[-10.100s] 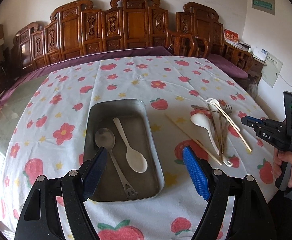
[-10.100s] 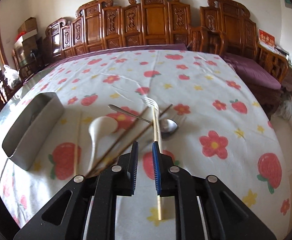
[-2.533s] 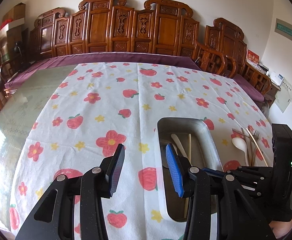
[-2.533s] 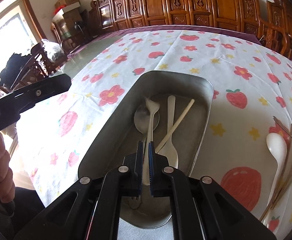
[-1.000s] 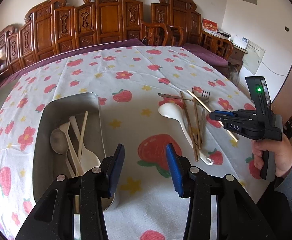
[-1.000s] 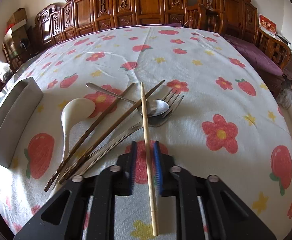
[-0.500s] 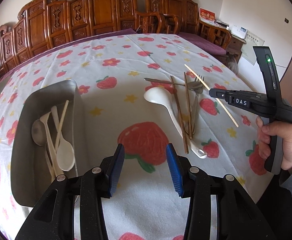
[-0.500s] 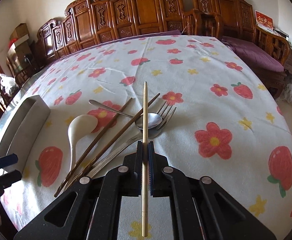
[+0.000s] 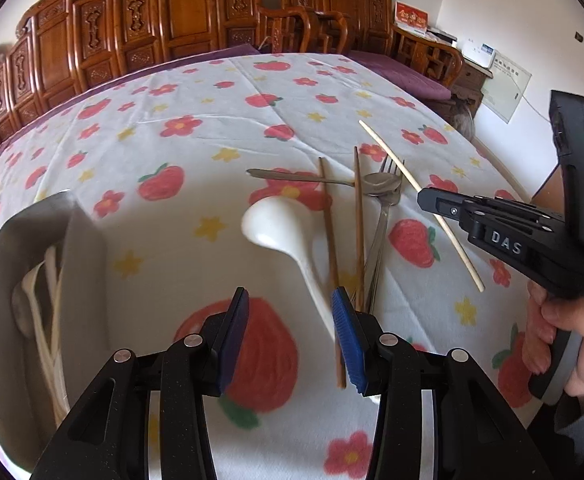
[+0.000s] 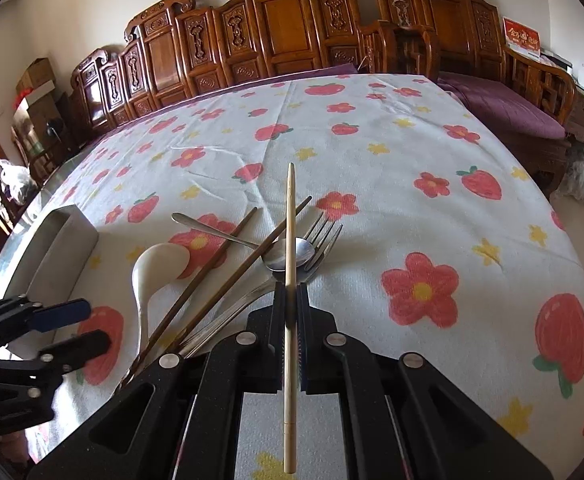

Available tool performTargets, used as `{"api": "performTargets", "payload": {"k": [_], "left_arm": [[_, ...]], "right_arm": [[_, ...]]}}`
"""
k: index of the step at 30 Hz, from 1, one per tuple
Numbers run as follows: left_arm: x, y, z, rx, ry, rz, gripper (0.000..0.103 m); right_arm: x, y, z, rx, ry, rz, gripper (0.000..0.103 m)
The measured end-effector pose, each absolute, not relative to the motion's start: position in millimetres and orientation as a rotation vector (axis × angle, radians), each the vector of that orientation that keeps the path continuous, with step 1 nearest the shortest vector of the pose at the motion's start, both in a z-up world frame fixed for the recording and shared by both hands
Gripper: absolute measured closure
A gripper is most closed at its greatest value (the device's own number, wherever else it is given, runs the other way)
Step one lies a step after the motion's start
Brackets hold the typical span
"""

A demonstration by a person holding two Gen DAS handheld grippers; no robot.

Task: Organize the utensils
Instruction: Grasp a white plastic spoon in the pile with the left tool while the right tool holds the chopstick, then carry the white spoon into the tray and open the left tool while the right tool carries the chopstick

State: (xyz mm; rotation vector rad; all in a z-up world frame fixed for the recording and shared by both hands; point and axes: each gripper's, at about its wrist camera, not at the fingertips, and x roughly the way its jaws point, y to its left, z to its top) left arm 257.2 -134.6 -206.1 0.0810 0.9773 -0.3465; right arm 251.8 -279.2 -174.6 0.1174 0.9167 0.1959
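Note:
My right gripper [image 10: 290, 300] is shut on a pale bamboo chopstick [image 10: 290, 220], lifted above the cloth; the same gripper [image 9: 427, 200] and chopstick [image 9: 391, 160] show at the right of the left wrist view. Below it lie a white spoon [image 10: 156, 268], two dark brown chopsticks [image 10: 212, 264], a metal spoon [image 10: 288, 256] and a fork [image 10: 323, 236]. My left gripper [image 9: 290, 308] stands open just above the white spoon's handle [image 9: 315, 284], nothing between its pads. The steel tray [image 9: 0, 280] at left holds pale utensils [image 9: 48, 300].
A strawberry-and-flower tablecloth [image 10: 411, 160] covers the round table. Carved wooden chairs [image 10: 292, 28] line the far side, with a purple-cushioned bench [image 10: 503, 108] at right. A person's hand [image 9: 551, 340] grips the right gripper's handle.
My left gripper has moved right and lower, away from the tray and up to the white spoon's handle. The right gripper closed on the pale chopstick and raised it off the pile.

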Motion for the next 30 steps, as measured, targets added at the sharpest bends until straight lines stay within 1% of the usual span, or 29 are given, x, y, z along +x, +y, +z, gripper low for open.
{"api": "performTargets", "payload": {"k": [3,7,9,11,12,14,15,16,19,30], "left_arm": [[270,-142,-215,0.07,1.0,-0.361,0.063],[282,-145,-224,0.041,1.027,-0.374,0.072],[285,-145,-226,0.021,1.029,-0.379,0.074],[290,-144,-226,0.001,1.036,-0.383,0.081],[292,-144,-228,-0.007,1.046,-0.387,0.088],[294,-144,-228,-0.024,1.057,-0.402,0.091],[293,-145,-227,-0.024,1.055,-0.406,0.095],[293,-145,-225,-0.021,1.051,-0.407,0.097],[289,-146,-218,-0.003,1.032,-0.409,0.1],[271,-133,-187,0.073,0.973,-0.364,0.1]], "right_arm": [[252,-279,-173,0.127,0.912,0.2,0.097],[252,-280,-172,0.139,0.909,0.204,0.097],[253,-280,-172,0.147,0.908,0.209,0.097],[253,-278,-171,0.148,0.907,0.213,0.097],[253,-277,-171,0.147,0.907,0.216,0.097],[254,-276,-171,0.146,0.908,0.218,0.097],[254,-276,-171,0.146,0.907,0.219,0.097],[253,-275,-170,0.147,0.905,0.219,0.097],[253,-273,-169,0.144,0.904,0.221,0.097],[246,-256,-162,0.113,0.887,0.254,0.097]]}}
